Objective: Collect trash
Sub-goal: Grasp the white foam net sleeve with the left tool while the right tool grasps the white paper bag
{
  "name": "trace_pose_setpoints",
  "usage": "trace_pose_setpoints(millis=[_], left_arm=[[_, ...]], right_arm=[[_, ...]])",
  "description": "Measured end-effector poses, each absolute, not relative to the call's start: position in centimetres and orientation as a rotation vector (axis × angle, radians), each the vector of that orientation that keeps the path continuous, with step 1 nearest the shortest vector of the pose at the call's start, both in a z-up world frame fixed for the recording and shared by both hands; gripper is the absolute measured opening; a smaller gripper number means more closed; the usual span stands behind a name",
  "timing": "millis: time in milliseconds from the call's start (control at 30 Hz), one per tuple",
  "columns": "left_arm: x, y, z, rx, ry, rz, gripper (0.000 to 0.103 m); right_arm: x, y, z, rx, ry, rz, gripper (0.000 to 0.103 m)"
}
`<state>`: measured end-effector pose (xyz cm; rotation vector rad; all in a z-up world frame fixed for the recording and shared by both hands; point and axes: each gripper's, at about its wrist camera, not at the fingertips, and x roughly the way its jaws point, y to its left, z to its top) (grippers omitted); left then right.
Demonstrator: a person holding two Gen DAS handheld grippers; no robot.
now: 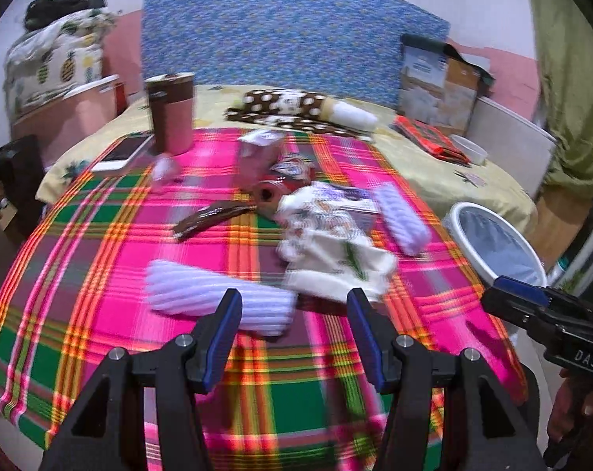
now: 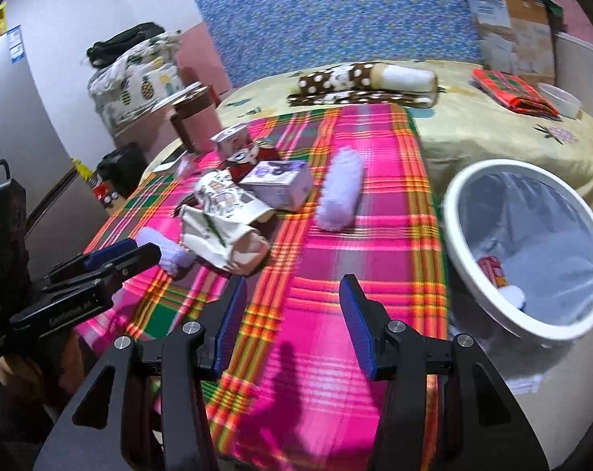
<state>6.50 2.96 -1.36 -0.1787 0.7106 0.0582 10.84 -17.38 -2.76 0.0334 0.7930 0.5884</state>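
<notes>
Bedding fills most of what we see: a yellow sheet [image 1: 433, 172] with a bright plaid cloth [image 1: 112, 274] spread over its near part, and a blue patterned board [image 1: 281, 27] standing behind. Just off the cloth's right edge we find a white bin [image 2: 488, 302], its mouth tilted toward us; a red wrapper [image 2: 492, 271] and something white lie inside it. Across the cloth the trash is scattered. Nearest our left gripper [image 1: 292, 298] lies a ribbed lilac wad [image 1: 210, 294], with a crumpled white printed bag [image 1: 331, 251] touching its right end. A second lilac wad [image 2: 341, 192] rests farther right, between the bag and the bin. Behind the bag we see a small lilac carton [image 2: 281, 184], a red printed packet [image 1: 292, 172], a dark brown wrapper [image 1: 214, 216] lying flat to the left, and another small carton [image 1: 257, 145] standing behind them. A brown and pink cup [image 1: 173, 112] stands upright at the cloth's far left corner, with a phone [image 1: 124, 151] lying beside it. On the sheet beyond, we make out a dotted brown cloth [image 1: 281, 112] and a folded red cloth [image 1: 430, 139]. Both tongs are empty: the left ones gape wide above the near lilac wad, touching nothing we can see, and our right gripper [image 2: 292, 298] stands about half apart over bare plaid, near the bin. Motion blur softens much of both views.
</notes>
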Motion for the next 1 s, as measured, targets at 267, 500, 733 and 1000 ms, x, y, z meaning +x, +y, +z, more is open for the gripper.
trace_pose_setpoints(millis=[267,500,733,1000], left_arm=[[7.0,6.8,-3.0,-0.275,0.758,0.157,0.060],[7.8,8.3,-3.7,-0.368,0.779,0.188,0.065],[9.4,8.7,-4.4,-0.426,0.812,0.188,0.065],[10.6,8.2,-4.7,-0.406,0.828,0.187,0.065]], right_arm=[[12.2,-14.6,-3.2,-0.005,0.810,0.651,0.051],[13.6,-13.0,-4.0,-0.028,0.834,0.684,0.051],[14.9,-12.0,-4.6,-0.045,0.852,0.720,0.051],[14.3,-11.8,-5.3,-0.055,0.882,0.779,0.039]])
